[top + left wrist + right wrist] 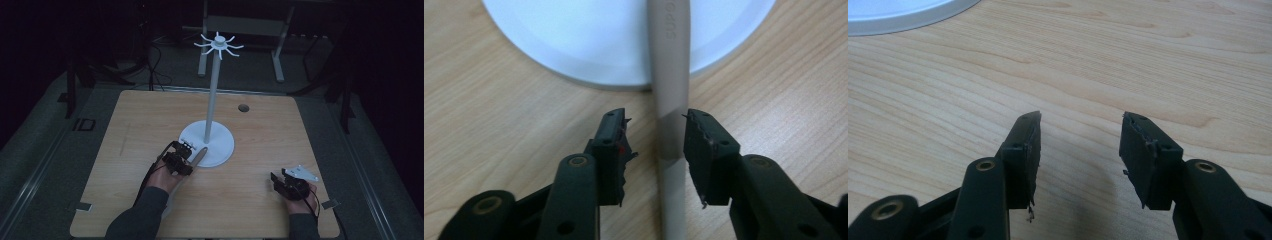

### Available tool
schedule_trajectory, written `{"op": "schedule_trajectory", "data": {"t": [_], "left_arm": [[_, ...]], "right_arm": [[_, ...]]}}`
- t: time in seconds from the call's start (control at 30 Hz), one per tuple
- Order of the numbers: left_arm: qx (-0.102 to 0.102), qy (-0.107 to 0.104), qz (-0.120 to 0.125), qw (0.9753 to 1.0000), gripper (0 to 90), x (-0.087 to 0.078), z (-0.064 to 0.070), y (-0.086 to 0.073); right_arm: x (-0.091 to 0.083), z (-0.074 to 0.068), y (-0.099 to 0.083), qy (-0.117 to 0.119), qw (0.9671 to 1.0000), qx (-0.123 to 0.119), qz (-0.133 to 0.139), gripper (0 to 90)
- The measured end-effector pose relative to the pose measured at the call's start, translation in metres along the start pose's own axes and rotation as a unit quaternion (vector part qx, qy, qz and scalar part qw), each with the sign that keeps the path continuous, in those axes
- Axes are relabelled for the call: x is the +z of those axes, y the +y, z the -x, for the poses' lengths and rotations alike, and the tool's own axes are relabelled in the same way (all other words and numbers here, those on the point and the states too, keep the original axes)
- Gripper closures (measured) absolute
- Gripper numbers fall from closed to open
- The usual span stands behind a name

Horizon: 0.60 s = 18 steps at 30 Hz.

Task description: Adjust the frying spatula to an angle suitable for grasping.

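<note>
Left gripper (pixel 655 137): jaws apart, straddling a grey handle (pixel 669 75) lying across the white stand base (pixel 574 40)
Right gripper (pixel 1080 145): jaws wide, empty, over the table (pixel 1148 60)

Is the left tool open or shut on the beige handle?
Open. The left tool straddles the beige handle, with a visible gap at the left jaw; right-side contact cannot be told.

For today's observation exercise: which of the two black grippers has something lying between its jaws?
The left gripper: a long beige handle runs between its open jaws onto the round white stand base. The right gripper is open over bare wooden table.
</note>
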<state>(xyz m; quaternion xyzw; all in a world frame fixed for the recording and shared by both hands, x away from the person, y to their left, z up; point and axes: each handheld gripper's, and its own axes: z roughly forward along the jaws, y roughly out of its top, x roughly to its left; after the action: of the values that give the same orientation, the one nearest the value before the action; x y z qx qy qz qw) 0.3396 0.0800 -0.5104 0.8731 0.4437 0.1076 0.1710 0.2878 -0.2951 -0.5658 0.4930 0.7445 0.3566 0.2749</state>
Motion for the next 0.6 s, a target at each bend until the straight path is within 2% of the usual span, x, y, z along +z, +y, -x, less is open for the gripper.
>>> {"op": "schedule_trajectory", "data": {"t": [0.23,0.43,0.6], "left_arm": [[0.008,-0.008,-0.027,0.9996,66.0,0.008,0.004,0.0],[0.012,-0.004,-0.051,0.9986,68.3,0.015,0.006,0.0],[0.01,-0.008,-0.055,0.9984,72.9,0.019,0.007,0.0]], "right_arm": [[0.0,0.0,0.0,0.0,1.0,0.0,0.0,50.5],[0.0,0.0,0.0,-0.001,1.0,0.001,0.0,50.4],[0.0,0.0,0.0,-0.001,1.0,0.0,0.0,50.3]]}}
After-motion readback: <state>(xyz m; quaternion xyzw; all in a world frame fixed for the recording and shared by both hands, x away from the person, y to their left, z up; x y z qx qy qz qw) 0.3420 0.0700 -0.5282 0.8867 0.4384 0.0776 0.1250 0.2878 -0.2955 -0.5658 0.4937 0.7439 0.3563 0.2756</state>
